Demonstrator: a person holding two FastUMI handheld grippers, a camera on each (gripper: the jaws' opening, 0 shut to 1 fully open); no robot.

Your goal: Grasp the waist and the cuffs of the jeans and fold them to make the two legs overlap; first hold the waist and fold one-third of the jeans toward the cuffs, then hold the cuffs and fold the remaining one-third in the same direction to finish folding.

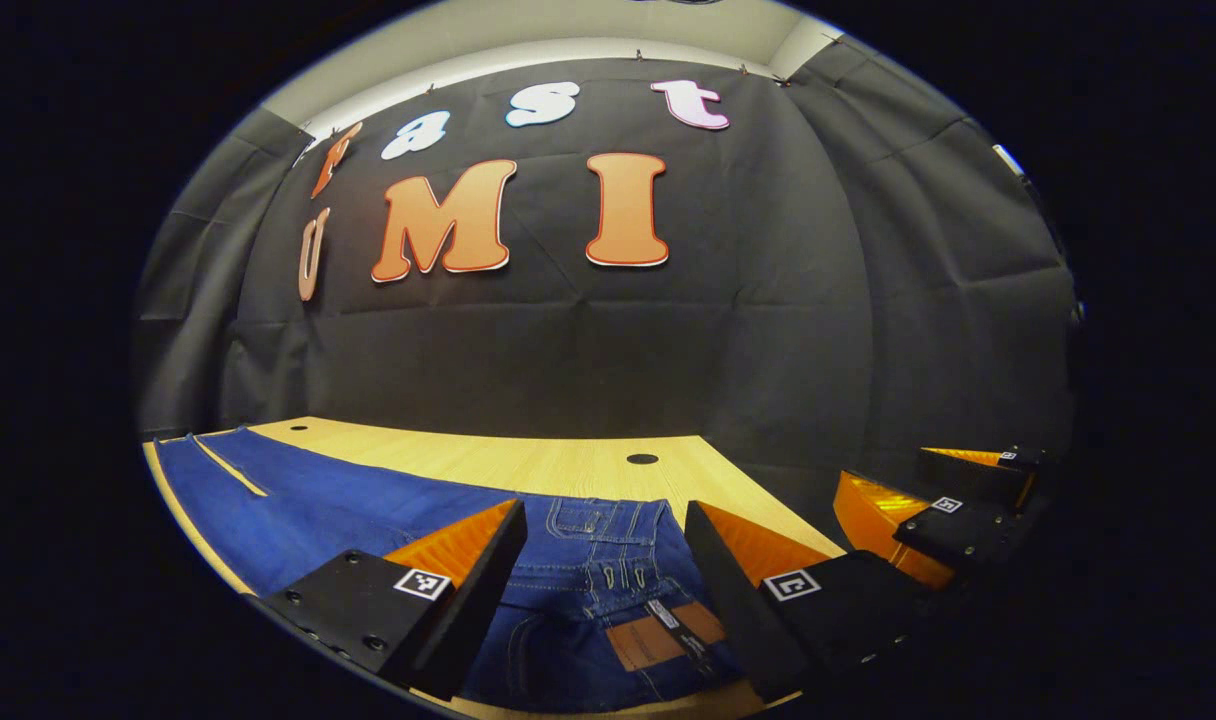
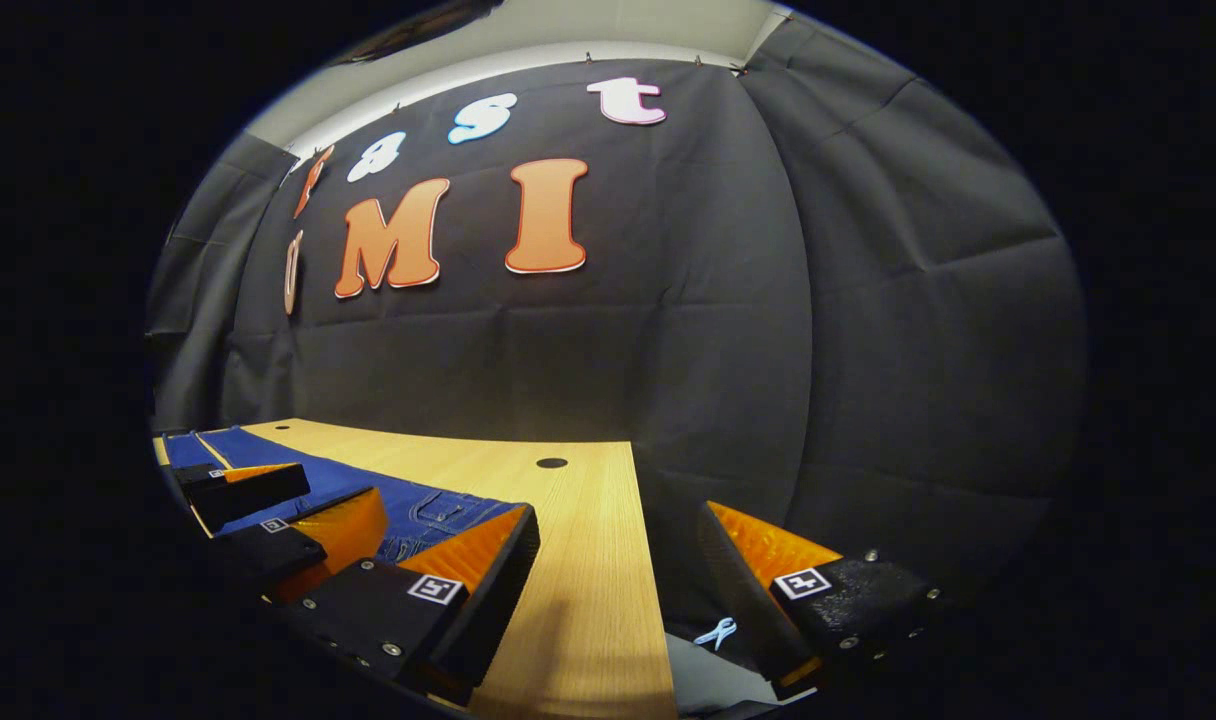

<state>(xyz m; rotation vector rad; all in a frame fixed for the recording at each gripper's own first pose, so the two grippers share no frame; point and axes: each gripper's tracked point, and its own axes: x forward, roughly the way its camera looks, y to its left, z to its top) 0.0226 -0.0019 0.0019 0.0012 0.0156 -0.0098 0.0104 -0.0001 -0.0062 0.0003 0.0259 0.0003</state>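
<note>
In the left gripper view, the left gripper [image 1: 603, 570] gapes over the waist of the blue denim jeans [image 1: 368, 500], legs stretching away leftward. In the right gripper view, the right gripper [image 2: 618, 590] gapes over the bare wooden table [image 2: 578, 560], jeans lying off its left finger.

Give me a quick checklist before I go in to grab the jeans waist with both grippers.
1. Jeans lying flat on the table, legs stretched away: ok.
2. Waistband sits between the open fingers of the left gripper: ok.
3. Left gripper touching the denim: cannot tell.
4. Right gripper open: ok.
5. Right gripper lined up over the waist: not ok, bare table edge lies between its fingers and the jeans sit off to its left.
6. Legs overlapped: not ok, a gap shows between them at the far end.
</note>
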